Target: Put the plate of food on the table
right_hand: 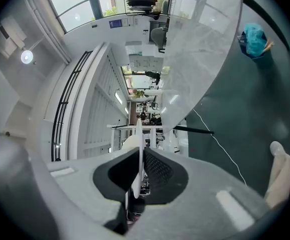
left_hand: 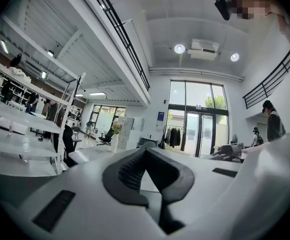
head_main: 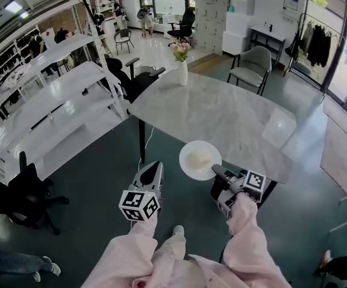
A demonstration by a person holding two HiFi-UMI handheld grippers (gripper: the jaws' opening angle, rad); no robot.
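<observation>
1. The round white plate (head_main: 187,162), carrying a pale mound of food (head_main: 199,158), sits at the near edge of the grey marble counter (head_main: 221,110), half over the top and half over the floor. Whether it already rests on the stone I cannot tell.
2. It is held by its near-right rim only, so the loaded far side could droop and let the food slide off if the wrist rolls.
3. If it is let go where it is, it may tip off the edge – it probably needs carrying farther in first.
4. The right tongs (head_main: 219,172) are nearly together, clamped on the thin rim. Their own view shows the plate (right_hand: 141,151) edge-on between the pads.
5. The left tongs (head_main: 153,170) hang just left of the plate with their jaws together and nothing between them – clear of the counter.
6. The white vase of pink flowers (head_main: 182,65) stands at the far end, well apart.
</observation>
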